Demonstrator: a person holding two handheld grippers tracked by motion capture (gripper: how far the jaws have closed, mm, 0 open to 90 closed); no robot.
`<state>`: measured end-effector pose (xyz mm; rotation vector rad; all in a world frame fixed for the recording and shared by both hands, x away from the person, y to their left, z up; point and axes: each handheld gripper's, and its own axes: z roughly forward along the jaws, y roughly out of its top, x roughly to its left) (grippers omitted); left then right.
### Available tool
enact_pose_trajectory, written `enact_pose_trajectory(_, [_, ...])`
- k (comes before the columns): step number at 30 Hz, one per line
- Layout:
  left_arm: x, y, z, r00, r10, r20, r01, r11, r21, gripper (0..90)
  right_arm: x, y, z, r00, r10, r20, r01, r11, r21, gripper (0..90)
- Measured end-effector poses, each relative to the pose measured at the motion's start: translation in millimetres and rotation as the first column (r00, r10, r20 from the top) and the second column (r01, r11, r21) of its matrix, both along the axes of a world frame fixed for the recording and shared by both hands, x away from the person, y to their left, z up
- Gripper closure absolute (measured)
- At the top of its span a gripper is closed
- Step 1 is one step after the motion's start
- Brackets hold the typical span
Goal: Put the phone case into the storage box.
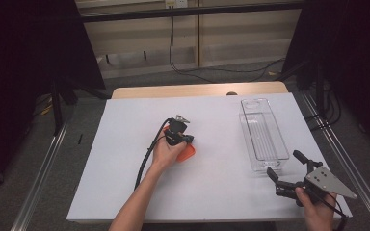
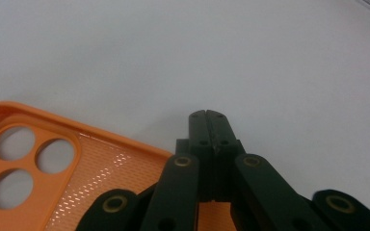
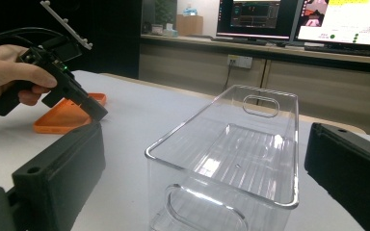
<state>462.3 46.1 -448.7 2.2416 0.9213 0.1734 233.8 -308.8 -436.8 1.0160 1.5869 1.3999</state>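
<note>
My left gripper was clenched empty just over the orange phone case lying mid-table, right gripper released near the clear bin; closed tips risked skidding the case away.

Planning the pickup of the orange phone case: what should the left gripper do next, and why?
Probably open its fingers. The left gripper is shut on nothing, its tips past the case's edge over bare table, so it cannot grasp that rim until they part. The clear bin stands empty to the right.

Orange phone case with dotted mesh texture, clear bin, white table.
</note>
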Motion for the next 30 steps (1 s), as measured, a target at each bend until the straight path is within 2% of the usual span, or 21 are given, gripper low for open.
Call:
enact_pose_trajectory(8, [-6.6,3.5,0.6,0.9998,-0.016,-0.015,0.016,0.9999,-0.003,90.0,0.0,0.1,-0.1,1.0000,-0.002,0.001,0.002,1.000,-0.001,0.3])
enact_pose_trajectory(17, [-14.6,6.4,-0.7,0.9994,-0.032,-0.009,0.032,0.9993,-0.018,90.0,-0.9,-0.2,-0.2,1.0000,-0.002,0.001,0.002,1.000,-0.004,0.4])
enact_pose_trajectory(28, [-22.6,10.3,1.1,0.9987,-0.050,-0.004,0.050,0.9987,0.006,90.0,-1.9,0.6,0.2,1.0000,0.001,0.003,-0.001,1.000,-0.005,0.3])
enact_pose_trajectory(30, [-23.4,12.3,0.7,0.9989,-0.045,-0.012,0.045,0.9989,-0.008,90.0,-2.1,0.5,0.1,1.0000,0.001,0.002,-0.001,1.000,-0.004,0.3])
